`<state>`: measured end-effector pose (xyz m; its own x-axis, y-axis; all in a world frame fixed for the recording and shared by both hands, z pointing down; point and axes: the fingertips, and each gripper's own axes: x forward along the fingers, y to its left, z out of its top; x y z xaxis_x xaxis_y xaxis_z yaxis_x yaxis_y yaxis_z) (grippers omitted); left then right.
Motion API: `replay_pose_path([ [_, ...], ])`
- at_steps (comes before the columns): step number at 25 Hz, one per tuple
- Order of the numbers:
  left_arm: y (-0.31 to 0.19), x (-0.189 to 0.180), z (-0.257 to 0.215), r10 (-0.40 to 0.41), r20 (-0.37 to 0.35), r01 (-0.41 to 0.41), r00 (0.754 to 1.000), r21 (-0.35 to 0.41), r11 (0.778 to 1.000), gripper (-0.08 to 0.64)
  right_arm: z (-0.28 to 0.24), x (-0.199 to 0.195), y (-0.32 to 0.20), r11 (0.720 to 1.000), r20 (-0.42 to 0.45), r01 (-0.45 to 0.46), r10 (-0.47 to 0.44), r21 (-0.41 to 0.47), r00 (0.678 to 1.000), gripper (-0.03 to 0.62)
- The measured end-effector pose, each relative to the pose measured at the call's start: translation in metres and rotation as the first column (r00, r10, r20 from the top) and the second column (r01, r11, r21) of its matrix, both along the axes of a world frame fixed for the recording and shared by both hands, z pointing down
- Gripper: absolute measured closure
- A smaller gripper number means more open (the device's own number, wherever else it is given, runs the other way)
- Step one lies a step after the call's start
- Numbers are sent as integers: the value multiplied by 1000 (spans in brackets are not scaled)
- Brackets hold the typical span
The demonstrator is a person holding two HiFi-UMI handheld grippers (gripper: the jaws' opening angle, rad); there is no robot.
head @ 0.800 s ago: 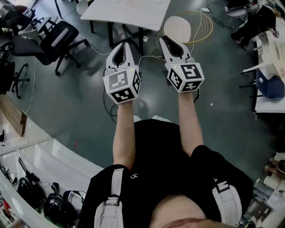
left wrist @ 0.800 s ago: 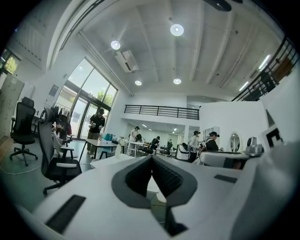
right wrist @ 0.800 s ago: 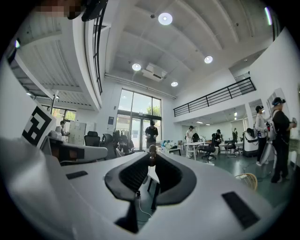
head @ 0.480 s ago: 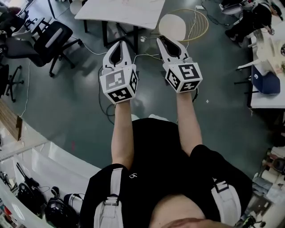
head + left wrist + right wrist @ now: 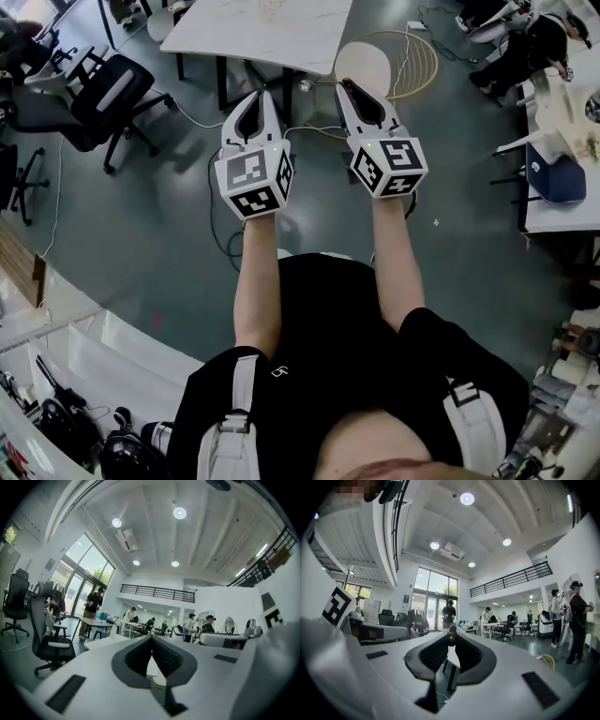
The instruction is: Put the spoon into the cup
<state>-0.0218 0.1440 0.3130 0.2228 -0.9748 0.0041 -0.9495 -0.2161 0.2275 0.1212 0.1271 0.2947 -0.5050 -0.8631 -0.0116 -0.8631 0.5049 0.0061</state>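
Note:
No spoon and no cup shows in any view. In the head view both grippers are held level at arm's length above the grey floor, side by side. My left gripper point(image 5: 255, 96) point(image 5: 152, 637) has its jaw tips together with nothing between them. The tips of my right gripper point(image 5: 349, 86) point(image 5: 452, 635) also meet. A small brown shape point(image 5: 451, 631) sits right at them; I cannot tell whether it is between the pads or in the room behind.
A white table point(image 5: 272, 28) stands ahead of the grippers, with a round white stool top point(image 5: 373, 58) and a gold hoop beside it. A black office chair point(image 5: 112, 89) is at the left, a desk point(image 5: 562, 202) at the right. Cables lie on the floor. Several people stand far off.
Both grippers stay side by side and level, with their jaws unchanged. The head view has shifted a little, so the table and chair sit slightly differently in the frame.

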Motion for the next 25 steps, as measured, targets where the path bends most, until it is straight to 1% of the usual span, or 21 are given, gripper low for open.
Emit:
replay_pose_path([
  [4, -4, -20, 4, -2, 6, 2, 1000, -12, 1000, 548, 2, -15, -7, 1000, 14, -9, 9, -9, 1000, 541],
  [8, -8, -49, 13, -14, 11, 14, 1000, -32, 999, 548, 10, -36, -13, 999, 30, -20, 21, -25, 999, 541],
  [13, -10, -88, 25, -33, -15, 32, 999, -49, 998, 548, 25, -62, -9, 999, 13, -27, 28, -40, 1000, 541],
  [16, -16, -102, 32, -47, -37, 45, 998, -58, 997, 548, 28, -55, -12, 997, 4, -55, 56, -46, 998, 541],
  [20, -22, -104, 25, -38, -49, 36, 998, -39, 999, 548, 17, -42, -23, 995, 22, -90, 91, -38, 996, 541],
  [23, -26, -108, 22, -25, -50, 24, 998, -26, 999, 548, 13, -52, -30, 997, 14, -78, 78, -27, 997, 541],
  [25, -31, -120, 24, -36, -59, 35, 998, -27, 999, 548, 12, -63, -35, 998, 4, -62, 62, -19, 998, 541],
])
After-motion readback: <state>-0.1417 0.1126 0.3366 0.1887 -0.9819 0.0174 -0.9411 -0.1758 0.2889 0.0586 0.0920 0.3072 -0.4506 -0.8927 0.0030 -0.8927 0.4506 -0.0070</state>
